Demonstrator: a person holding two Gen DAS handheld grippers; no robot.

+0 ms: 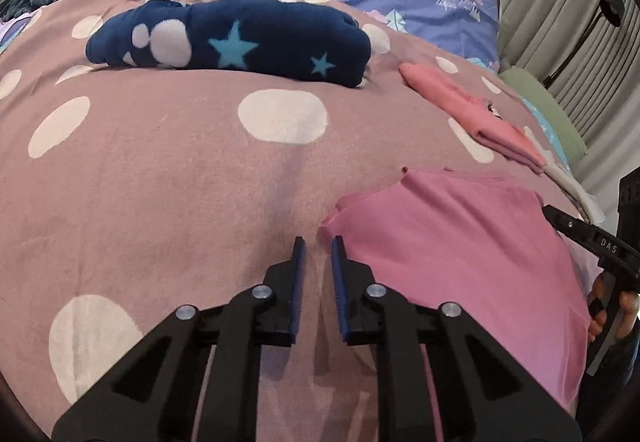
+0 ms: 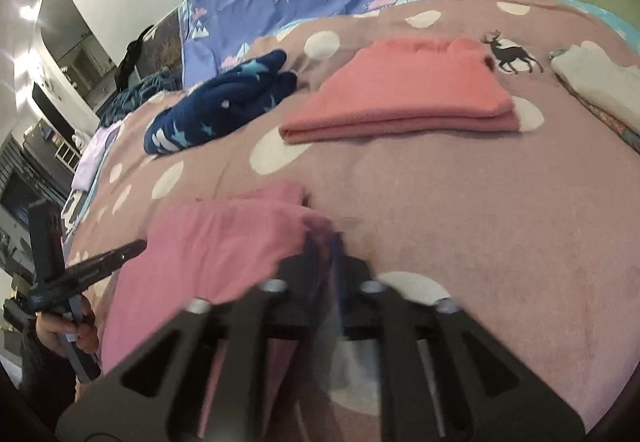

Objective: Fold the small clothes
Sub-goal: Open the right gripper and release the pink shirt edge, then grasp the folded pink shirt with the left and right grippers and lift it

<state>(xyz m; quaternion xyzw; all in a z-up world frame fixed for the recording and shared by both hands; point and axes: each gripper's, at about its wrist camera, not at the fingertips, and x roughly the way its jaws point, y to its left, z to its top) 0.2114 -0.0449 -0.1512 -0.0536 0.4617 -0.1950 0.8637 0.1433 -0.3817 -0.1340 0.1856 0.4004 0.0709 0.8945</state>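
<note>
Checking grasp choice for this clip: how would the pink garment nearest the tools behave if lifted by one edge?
The pink garment is probably floppy: it lies flat in thin, soft layers with a rumpled edge. Likely light, so it should drape and may unfold when lifted.

Garments on the dotted blanket [image 1: 160, 170]: one pink [image 1: 460, 242], at 4 o'clock; one coral folded [image 2: 400, 94]; one navy star-patterned [image 1: 248, 38], at 12 o'clock; one white folded [image 2: 596, 82]. Grippers: two.
</note>
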